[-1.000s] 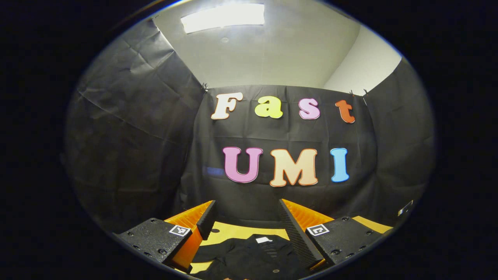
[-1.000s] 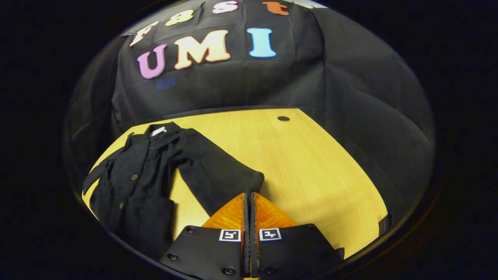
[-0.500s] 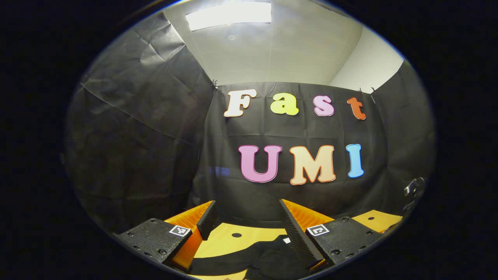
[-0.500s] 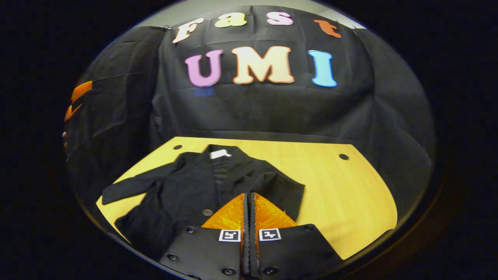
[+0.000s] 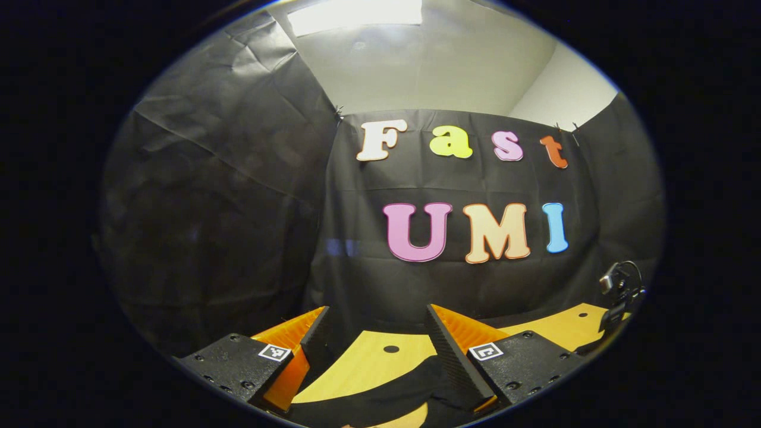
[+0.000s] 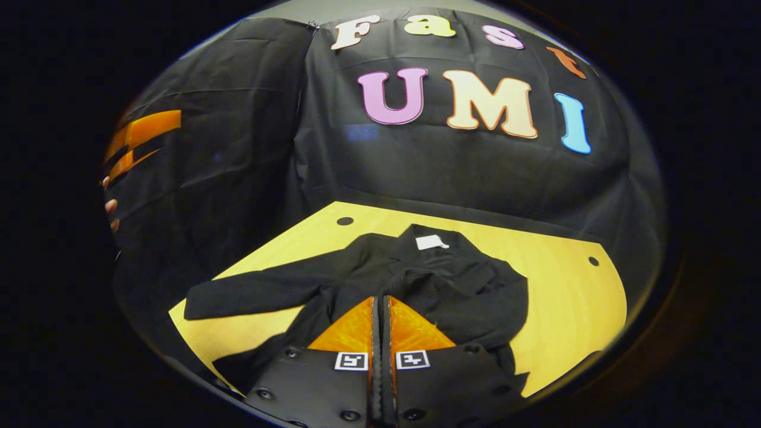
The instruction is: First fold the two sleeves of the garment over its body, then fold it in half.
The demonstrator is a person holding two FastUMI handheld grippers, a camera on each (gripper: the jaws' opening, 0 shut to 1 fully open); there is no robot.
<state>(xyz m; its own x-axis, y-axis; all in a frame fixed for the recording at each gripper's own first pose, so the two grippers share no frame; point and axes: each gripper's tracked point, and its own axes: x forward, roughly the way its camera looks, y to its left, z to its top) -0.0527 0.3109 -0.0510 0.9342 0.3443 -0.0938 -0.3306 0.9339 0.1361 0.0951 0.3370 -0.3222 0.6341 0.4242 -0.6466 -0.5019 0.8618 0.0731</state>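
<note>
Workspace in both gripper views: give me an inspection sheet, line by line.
Surface: yellow wooden table with round holes near its far edge.
Job's things: black garment lies collar away from the camera; one sleeve is stretched out flat on the table, the other sleeve is folded in over the body.
Clutter: nothing seen.
Grippers: right claw is shut, low over the garment; whether it pinches cloth cannot be told. Left claw is open, raised, holding nothing.
Cables: a small black device with a wire at the table's edge in the left gripper view.
Surroundings: black cloth walls, ceiling light.
</note>
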